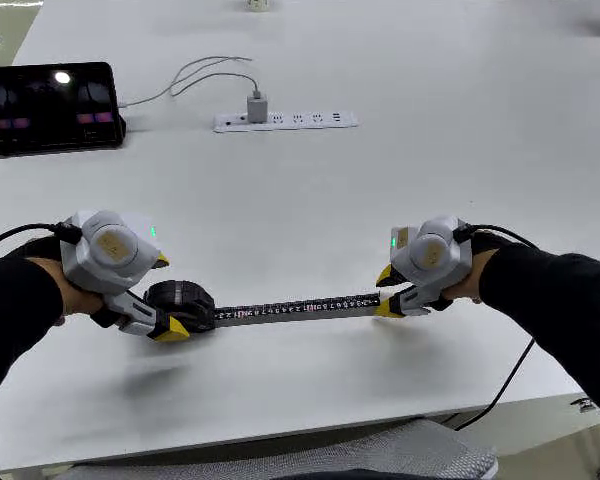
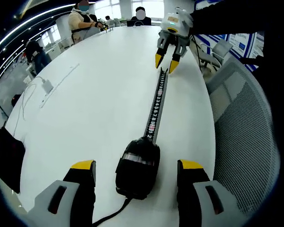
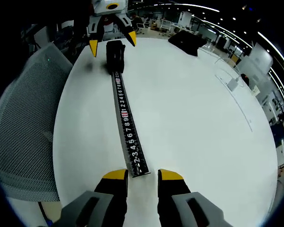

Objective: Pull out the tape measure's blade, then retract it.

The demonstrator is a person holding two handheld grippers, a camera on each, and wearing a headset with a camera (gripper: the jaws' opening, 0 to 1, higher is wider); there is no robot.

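A black tape measure body [image 1: 180,303] [image 2: 137,165] lies on the white table [image 1: 380,200], with its blade [image 1: 298,309] [image 3: 127,127] pulled out to the right and lying flat. My left gripper [image 1: 168,298] [image 2: 137,166] stands open, its yellow-tipped jaws on either side of the body with gaps on both sides. At the blade's end, my right gripper [image 1: 383,292] [image 3: 143,176] is open by a narrow gap, and the blade tip [image 3: 141,170] rests just ahead of that gap. Each gripper faces the other along the blade: the right gripper [image 2: 168,59] and the left gripper [image 3: 111,40].
A dark tablet [image 1: 50,105] sits at the back left. A white power strip [image 1: 285,121] with a plugged charger [image 1: 257,105] and its cable lies behind the middle. The table's front edge runs close below the grippers, and a grey mesh chair [image 1: 380,455] stands under it.
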